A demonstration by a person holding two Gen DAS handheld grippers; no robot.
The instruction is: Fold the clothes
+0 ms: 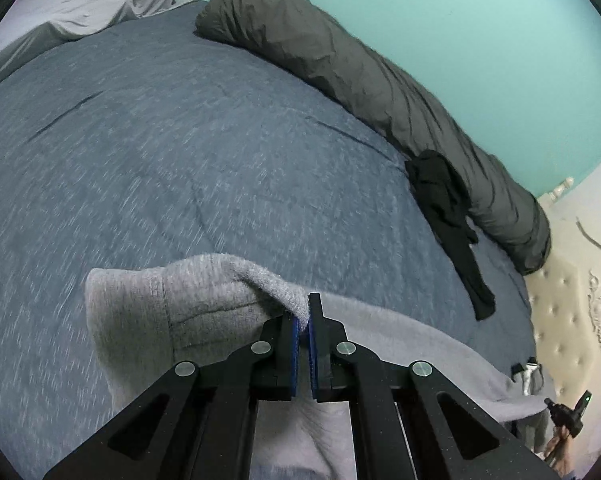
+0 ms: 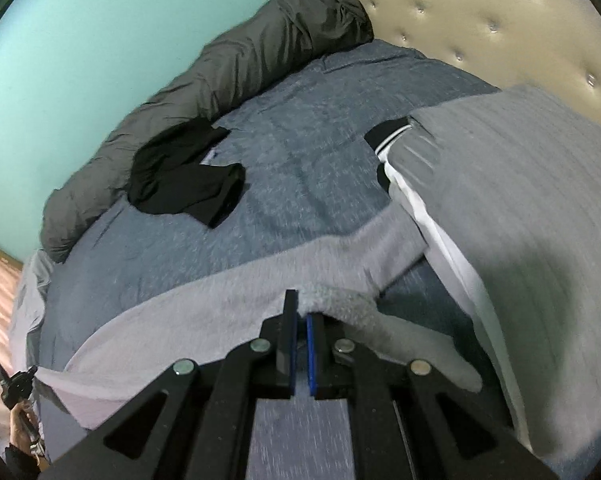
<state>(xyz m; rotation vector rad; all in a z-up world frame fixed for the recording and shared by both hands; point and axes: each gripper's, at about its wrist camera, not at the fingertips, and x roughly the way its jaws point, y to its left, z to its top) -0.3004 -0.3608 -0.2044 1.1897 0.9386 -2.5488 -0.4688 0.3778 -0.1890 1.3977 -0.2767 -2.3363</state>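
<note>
A home bedroom: a bed [image 1: 180, 152] with a blue quilt, a tufted headboard [image 2: 500, 20], pillows [image 1: 80, 4] and turquoise walls [image 1: 460, 40].

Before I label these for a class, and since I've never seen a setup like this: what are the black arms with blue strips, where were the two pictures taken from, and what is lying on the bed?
There is no robot here. A person holds a hand-held gripper in each hand, and each carries a wide-angle camera looking along its two black fingers with blue pads. One picture is from the left gripper, the other from the right gripper. Each is shut on one edge of the same light grey fleece garment, stretched between them over the blue-grey bedspread. In each view's bottom corner you can see the other gripper and the hand holding it.

Also on the bed: a crumpled black garment, a long dark grey rolled duvet along the turquoise wall, and a grey blanket by the tufted cream headboard.
</note>
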